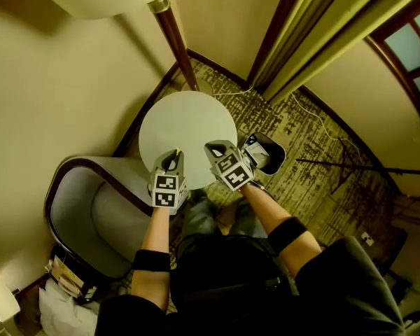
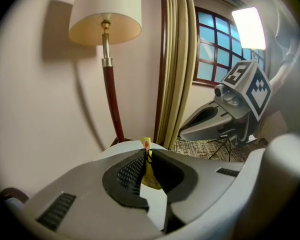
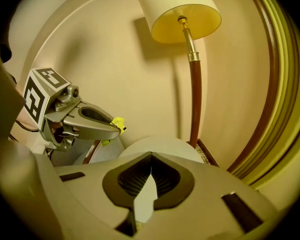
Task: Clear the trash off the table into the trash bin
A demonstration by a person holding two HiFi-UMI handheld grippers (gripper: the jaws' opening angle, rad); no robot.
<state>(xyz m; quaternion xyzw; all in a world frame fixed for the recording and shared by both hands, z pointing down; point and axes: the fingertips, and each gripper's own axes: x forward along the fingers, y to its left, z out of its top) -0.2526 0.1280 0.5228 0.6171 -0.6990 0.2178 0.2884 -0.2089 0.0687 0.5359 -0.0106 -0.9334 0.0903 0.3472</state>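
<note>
My left gripper hangs over the near edge of the round white table, shut on a small yellow wrapper whose tip pokes up past the jaws. In the right gripper view the same wrapper sticks out of the left gripper. My right gripper is beside it, also above the table's near edge; its jaws are shut with nothing between them. A black trash bin with a pale liner stands on the carpet to the right of the table. The tabletop itself looks bare.
A grey armchair stands left of the table. A floor lamp rises behind it, and curtains hang at the back right. Thin tripod legs and a cable lie on the patterned carpet at the right.
</note>
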